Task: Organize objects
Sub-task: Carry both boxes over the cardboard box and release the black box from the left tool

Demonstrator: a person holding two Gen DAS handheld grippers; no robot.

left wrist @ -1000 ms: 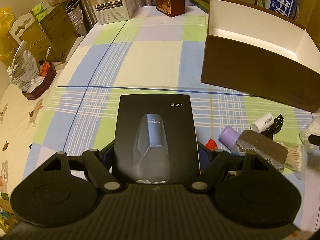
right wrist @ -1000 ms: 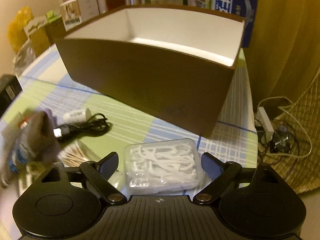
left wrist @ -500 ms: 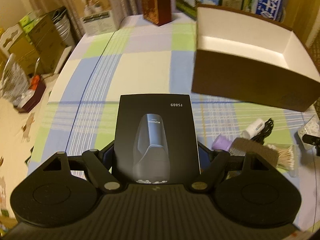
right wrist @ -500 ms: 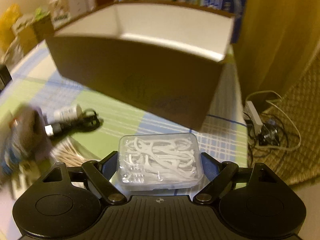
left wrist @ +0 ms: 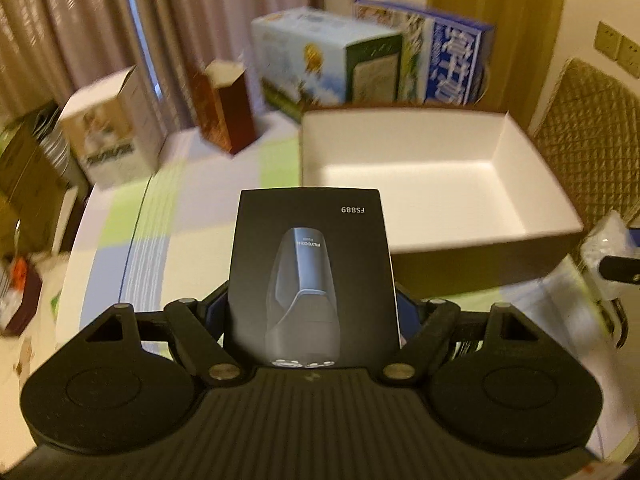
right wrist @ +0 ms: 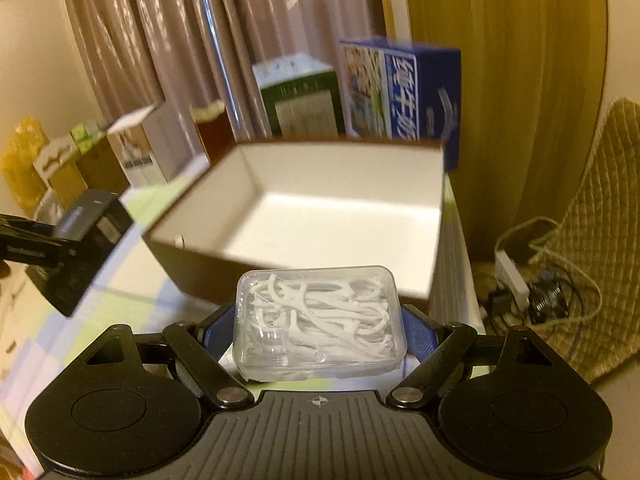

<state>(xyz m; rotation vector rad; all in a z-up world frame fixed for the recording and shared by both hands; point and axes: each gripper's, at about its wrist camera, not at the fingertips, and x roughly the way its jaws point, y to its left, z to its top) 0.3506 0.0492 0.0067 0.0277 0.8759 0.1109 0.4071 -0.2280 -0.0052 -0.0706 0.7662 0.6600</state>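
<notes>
**Both loads lifted toward the open box**

The black carton (left wrist: pixel 310 276) is held clamped in the left tool (left wrist: pixel 312 312), the floss case (right wrist: pixel 320 320) in the right tool (right wrist: pixel 320 330). Compared with a second ago, both are seen raised off the table (left wrist: pixel 180 240), and the box (left wrist: pixel 420 184) interior is now looked into from above. Placing inside is judged next.

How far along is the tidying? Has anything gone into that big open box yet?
Nothing is stored yet: the brown box shows only its bare white inside. In hand: the left gripper clamps a black shaver box, and the right gripper clamps a clear case of floss picks, both lifted beside the box. Dropping both in remains.
</notes>
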